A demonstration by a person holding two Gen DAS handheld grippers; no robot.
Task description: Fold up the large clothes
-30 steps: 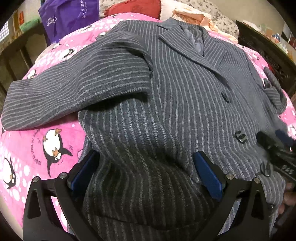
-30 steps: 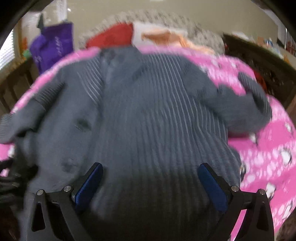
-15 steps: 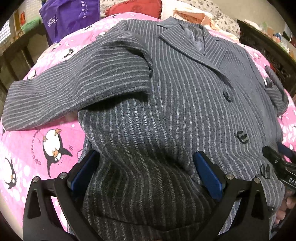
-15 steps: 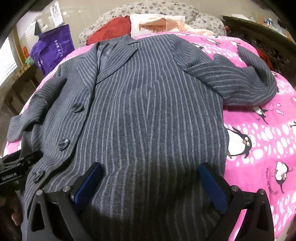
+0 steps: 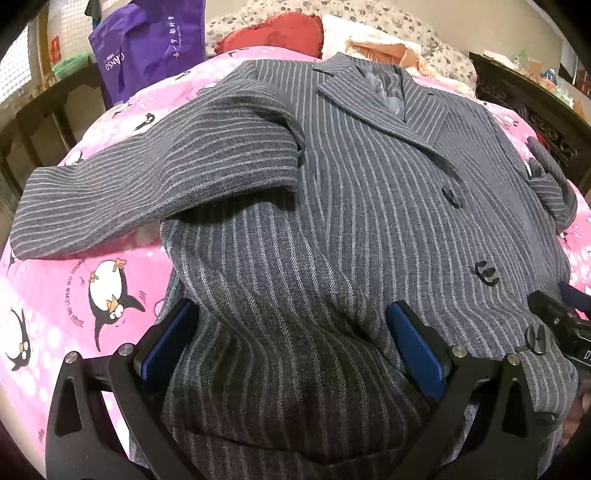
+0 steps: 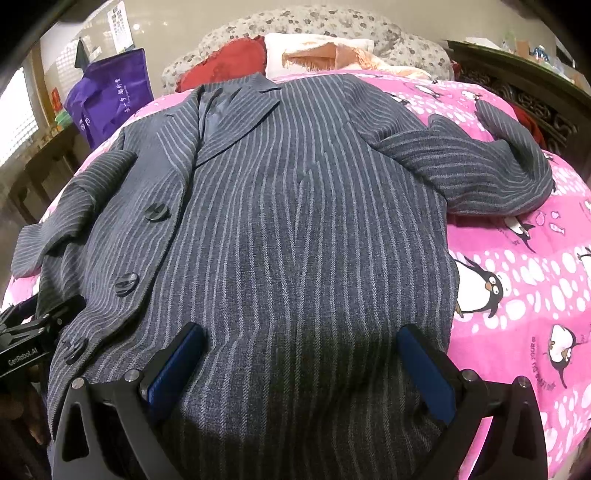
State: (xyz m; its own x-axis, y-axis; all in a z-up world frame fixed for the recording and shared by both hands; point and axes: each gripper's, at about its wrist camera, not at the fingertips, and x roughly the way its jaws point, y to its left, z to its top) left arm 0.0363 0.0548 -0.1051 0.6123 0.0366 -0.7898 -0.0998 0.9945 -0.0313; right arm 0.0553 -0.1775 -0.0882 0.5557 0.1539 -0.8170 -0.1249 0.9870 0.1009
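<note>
A grey pinstriped jacket lies face up on a pink penguin-print bedspread, collar away from me. Its left sleeve lies spread out to the left. In the right wrist view the jacket fills the middle and its right sleeve is bent out to the right. My left gripper is open over the jacket's lower left hem, jaws wide apart, with cloth between them. My right gripper is open over the lower right hem in the same way. Each gripper shows at the edge of the other's view.
A purple bag stands at the back left. A red cushion and pale pillows lie at the head of the bed. Dark wooden furniture runs along the right side and a wooden rail along the left.
The right view was blurred a second ago and is steady now; the right gripper has settled over the hem. The left gripper has barely moved. Both stay open.
</note>
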